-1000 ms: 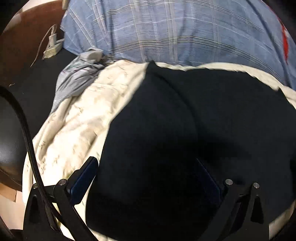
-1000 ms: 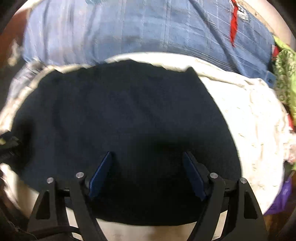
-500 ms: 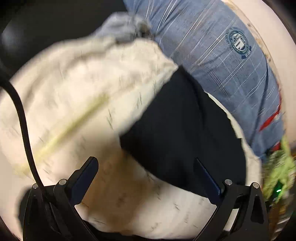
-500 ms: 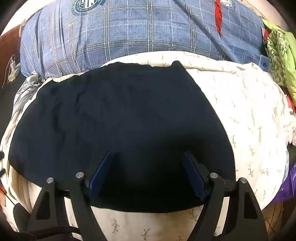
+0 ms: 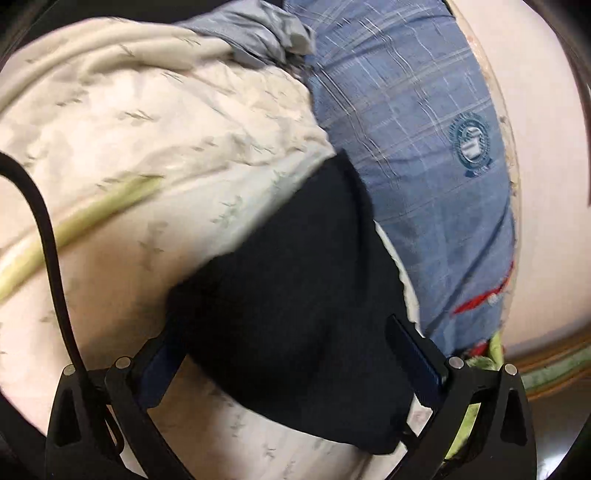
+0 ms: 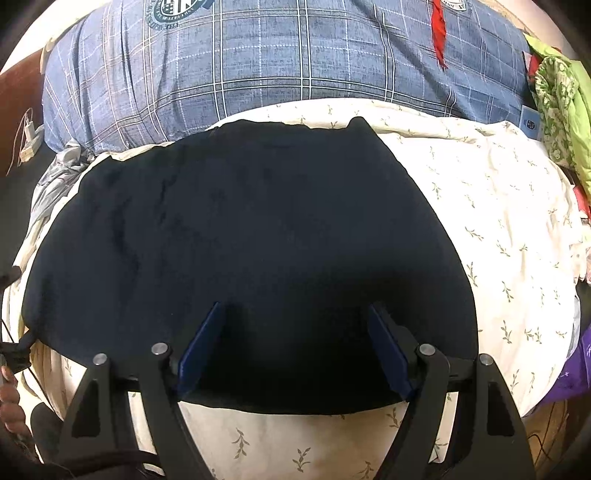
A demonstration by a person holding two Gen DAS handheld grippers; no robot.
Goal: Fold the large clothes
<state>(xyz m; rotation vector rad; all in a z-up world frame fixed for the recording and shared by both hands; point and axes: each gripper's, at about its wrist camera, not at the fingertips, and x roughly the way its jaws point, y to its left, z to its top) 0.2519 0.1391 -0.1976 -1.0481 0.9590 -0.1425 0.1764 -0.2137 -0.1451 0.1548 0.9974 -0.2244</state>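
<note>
A dark navy garment (image 6: 251, 221) lies spread flat on a cream sheet with a leaf print (image 6: 498, 221). My right gripper (image 6: 295, 328) hovers over its near edge, jaws open, nothing pressed between the blue pads. In the left wrist view the same dark garment (image 5: 295, 288) runs diagonally across the sheet (image 5: 166, 147). There my left gripper (image 5: 288, 354) stands open over the garment's near end, pads wide apart and gripping nothing.
A blue plaid pillow with a round crest (image 6: 258, 66) lies behind the garment. Grey crumpled cloth (image 5: 258, 33) sits beside the pillow. Green patterned fabric (image 6: 557, 110) and a purple item (image 6: 576, 373) lie at the right. A white charger (image 6: 31, 142) rests at far left.
The left gripper has rolled and swung sideways, so the garment now lies diagonally in its view. The right gripper has stayed over the garment's near edge, still open.
</note>
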